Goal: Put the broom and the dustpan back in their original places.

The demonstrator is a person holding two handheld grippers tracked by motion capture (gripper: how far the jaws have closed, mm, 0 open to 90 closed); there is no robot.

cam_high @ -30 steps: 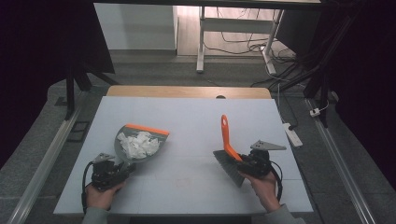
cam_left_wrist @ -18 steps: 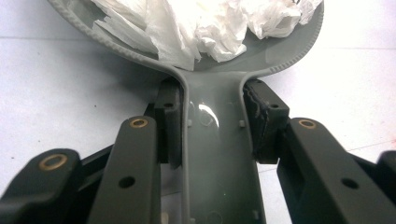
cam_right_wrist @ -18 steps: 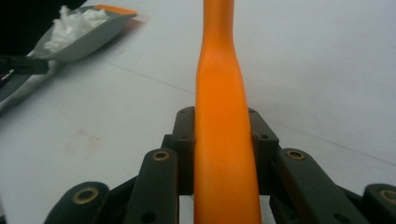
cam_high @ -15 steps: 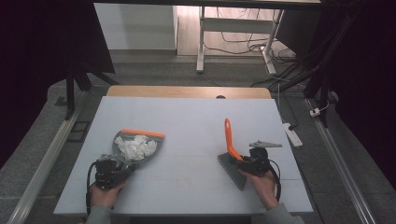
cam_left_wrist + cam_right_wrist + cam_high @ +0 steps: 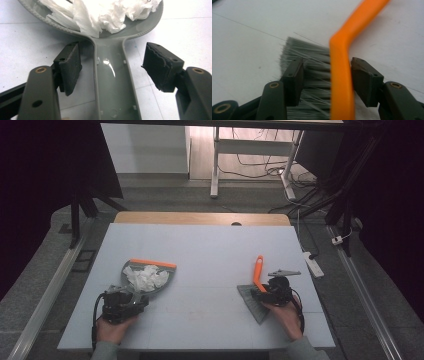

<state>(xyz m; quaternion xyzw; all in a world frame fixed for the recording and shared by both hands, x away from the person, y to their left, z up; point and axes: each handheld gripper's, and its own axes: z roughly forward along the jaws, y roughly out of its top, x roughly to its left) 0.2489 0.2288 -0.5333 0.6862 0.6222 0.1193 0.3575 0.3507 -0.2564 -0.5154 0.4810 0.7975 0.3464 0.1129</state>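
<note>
Both grippers just opened — left gripper [image 5: 112, 67] jaws wide around dustpan [image 5: 112, 82] handle, untouched, right gripper [image 5: 325, 77] jaws apart beside brush [image 5: 339, 75] handle — tissue [image 5: 100, 12] ahead in pan.

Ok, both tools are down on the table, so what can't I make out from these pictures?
- Grey plastic dustpan: left gripper view, the pan's far rim is cut off by the top edge, and the crumpled white paper covers its floor.
- Orange-handled grey brush: right gripper view, the handle tip is blurred and runs off the frame.
- Right gripper: high view, too small to read the jaw gap.
</note>
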